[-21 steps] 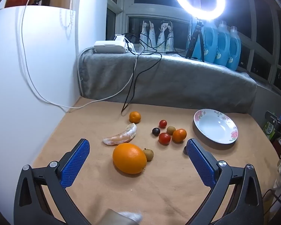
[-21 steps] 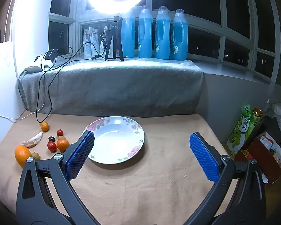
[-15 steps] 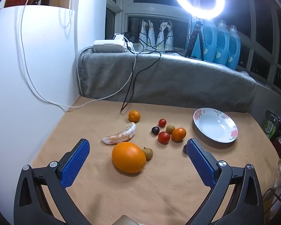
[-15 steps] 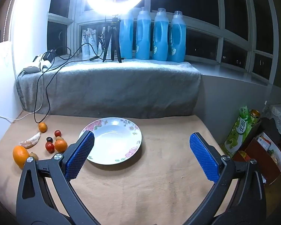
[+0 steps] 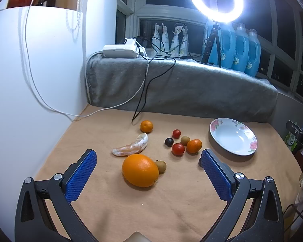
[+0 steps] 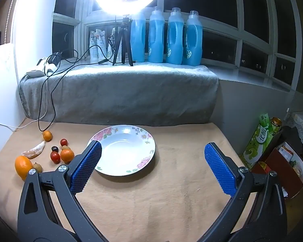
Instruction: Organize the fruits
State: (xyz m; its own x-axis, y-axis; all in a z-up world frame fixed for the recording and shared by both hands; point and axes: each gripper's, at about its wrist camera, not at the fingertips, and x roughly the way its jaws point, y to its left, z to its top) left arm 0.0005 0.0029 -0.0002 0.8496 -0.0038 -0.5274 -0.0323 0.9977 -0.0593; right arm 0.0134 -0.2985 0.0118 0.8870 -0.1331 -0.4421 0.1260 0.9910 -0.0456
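Fruits: ten pieces or so, loose on the tan cloth-covered table (image 5: 171, 201), none yet in the plate (image 5: 233, 136).
- Large orange (image 5: 140, 170), nearest the left gripper (image 5: 149, 173), framed between its blue pads but not touched; a small brown fruit (image 5: 161, 166) touches its right side.
- Peeled citrus segment (image 5: 132, 146), just behind the large orange.
- Small mandarin (image 5: 146, 126), furthest back, near a black cable end.
- Cluster near the plate: second mandarin (image 5: 194, 146), two red cherry tomatoes (image 5: 178, 148), one dark round fruit (image 5: 168, 142), another brown one (image 5: 185, 140).
- Plate: white, floral rim, empty, well right of the cluster; the right gripper (image 6: 151, 167) looks over it, its left pad overlapping the plate's rim in view.

Grippers: both spread fully wide, holding nothing.

Change: over the last moment the left gripper's view has drifted a little, the large orange sitting slightly further back and left between the pads; the right view has slid so the plate lies more central. No fruit has moved. Likely reading: still the approach, with the orange as probable first pick.

Surroundings: grey blanket ledge (image 6: 119, 92), ring light (image 5: 216, 0), blue bottles (image 6: 175, 36).
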